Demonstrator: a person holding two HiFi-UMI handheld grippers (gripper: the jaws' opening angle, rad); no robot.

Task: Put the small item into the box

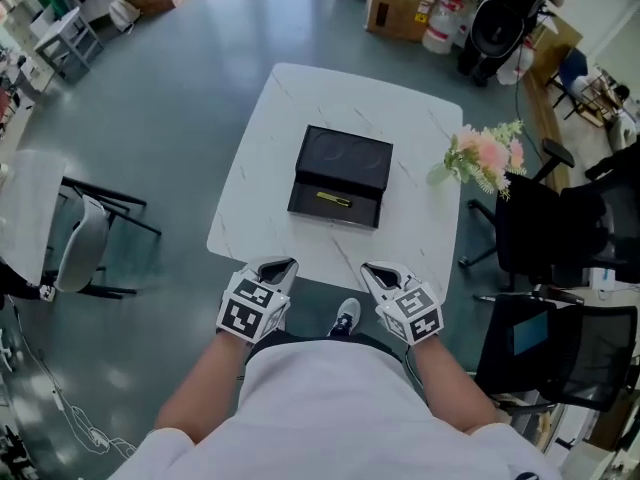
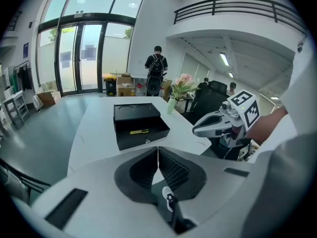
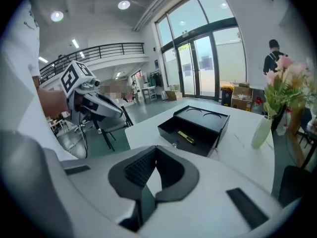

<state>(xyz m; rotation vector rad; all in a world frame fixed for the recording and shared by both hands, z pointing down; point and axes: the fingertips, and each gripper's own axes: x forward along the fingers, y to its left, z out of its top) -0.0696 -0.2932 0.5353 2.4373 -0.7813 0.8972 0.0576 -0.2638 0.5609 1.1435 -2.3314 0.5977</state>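
A black box [image 1: 340, 176] stands in the middle of the white table [image 1: 262, 148] with its front drawer pulled open. A small yellow item [image 1: 333, 199] lies inside the drawer, also seen in the left gripper view [image 2: 139, 131] and in the right gripper view [image 3: 185, 137]. My left gripper [image 1: 277, 266] and right gripper [image 1: 378, 269] hover side by side at the table's near edge, well short of the box. In each gripper's own view, left [image 2: 158, 150] and right [image 3: 156, 148], the jaws meet at the tips with nothing between them.
A pale vase of pink flowers [image 1: 487, 158] stands at the table's right edge. Black office chairs [image 1: 560, 233] crowd the right side and a grey chair [image 1: 85, 238] sits to the left. Cardboard boxes [image 1: 400, 3] lie beyond the table.
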